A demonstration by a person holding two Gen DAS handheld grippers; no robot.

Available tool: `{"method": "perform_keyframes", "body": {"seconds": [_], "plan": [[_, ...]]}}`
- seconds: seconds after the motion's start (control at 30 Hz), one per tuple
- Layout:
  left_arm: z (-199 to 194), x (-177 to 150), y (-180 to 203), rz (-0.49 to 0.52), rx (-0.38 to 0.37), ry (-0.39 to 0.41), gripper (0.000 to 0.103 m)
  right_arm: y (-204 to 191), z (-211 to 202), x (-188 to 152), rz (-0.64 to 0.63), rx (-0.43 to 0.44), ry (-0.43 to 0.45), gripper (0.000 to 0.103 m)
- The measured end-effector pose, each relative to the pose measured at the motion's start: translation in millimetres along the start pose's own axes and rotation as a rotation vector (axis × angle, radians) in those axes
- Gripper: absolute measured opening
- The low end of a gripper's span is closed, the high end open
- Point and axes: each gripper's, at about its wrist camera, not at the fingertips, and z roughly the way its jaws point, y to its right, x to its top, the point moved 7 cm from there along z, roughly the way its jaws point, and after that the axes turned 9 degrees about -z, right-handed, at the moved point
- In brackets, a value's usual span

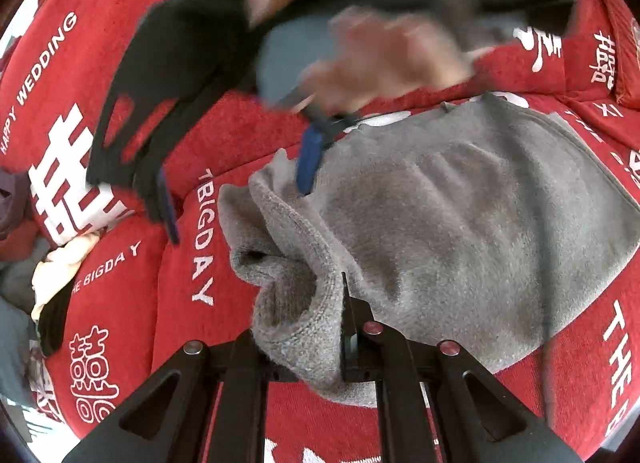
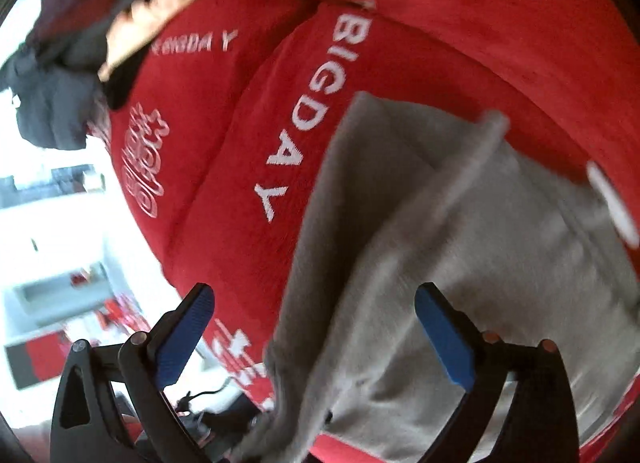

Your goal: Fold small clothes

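Note:
A grey fleece garment (image 1: 460, 223) lies spread on the red sofa cover (image 1: 120, 295). Its ribbed knit edge (image 1: 288, 303) is bunched up and drawn toward my left gripper (image 1: 304, 347), which is shut on it at the bottom of the left wrist view. My right gripper (image 1: 240, 215), held by a blurred hand (image 1: 384, 59), hovers open over the garment's far corner, and one blue pad (image 1: 308, 159) touches the fleece. In the right wrist view the right gripper (image 2: 316, 331) is wide open with the grey garment (image 2: 500, 243) below and between its blue pads (image 2: 444, 335).
A pile of other clothes (image 1: 60, 263), cream and dark, sits on the left of the sofa, and the right wrist view also shows this clothes pile (image 2: 60, 95). The red cover carries white lettering (image 2: 304, 111). Beyond the sofa's edge lies a bright floor (image 2: 52, 247).

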Motion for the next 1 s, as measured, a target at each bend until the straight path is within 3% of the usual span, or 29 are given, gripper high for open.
{"method": "perform_keyframes", "body": {"seconds": [0.1,0.13,0.2,0.23,0.33,0.5,0.63,0.8,1.0], "plan": [[-1.0,0.5,2.0,0.014,0.0,0.007,0.012,-1.5,19.0,6.1,-0.04,-0.1,-0.072,0.1],[-1.6,1.0,2.9,0.02,0.0,0.01,0.012,-0.9,21.5,7.5,-0.049,-0.131,-0.082,0.092],[-3.7,1.3,5.2,0.027,0.0,0.013,0.012,4.3,23.6,4.7,-0.063,-0.199,-0.089,0.044],[-4.4,2.1,5.4,0.027,-0.001,0.012,0.012,11.8,20.0,1.7,-0.074,-0.265,-0.078,0.015],[-10.6,8.2,7.4,0.022,-0.027,0.016,0.012,18.5,-4.9,-11.7,-0.046,-0.173,0.055,0.014],[-39.5,26.2,31.7,0.021,-0.136,0.035,0.012,29.9,-63.7,-55.3,0.011,0.031,0.296,0.014],[-70.3,43.6,71.7,0.063,-0.211,0.079,0.012,56.8,-123.6,-111.8,0.083,0.153,0.504,0.014],[-99.8,61.2,135.6,0.156,-0.308,0.134,0.012,100.0,-170.3,-183.3,0.171,0.169,0.665,0.014],[-95.9,65.9,215.6,0.227,-0.408,0.115,0.012,176.3,-174.0,-260.4,0.357,0.141,0.75,0.014]]}}
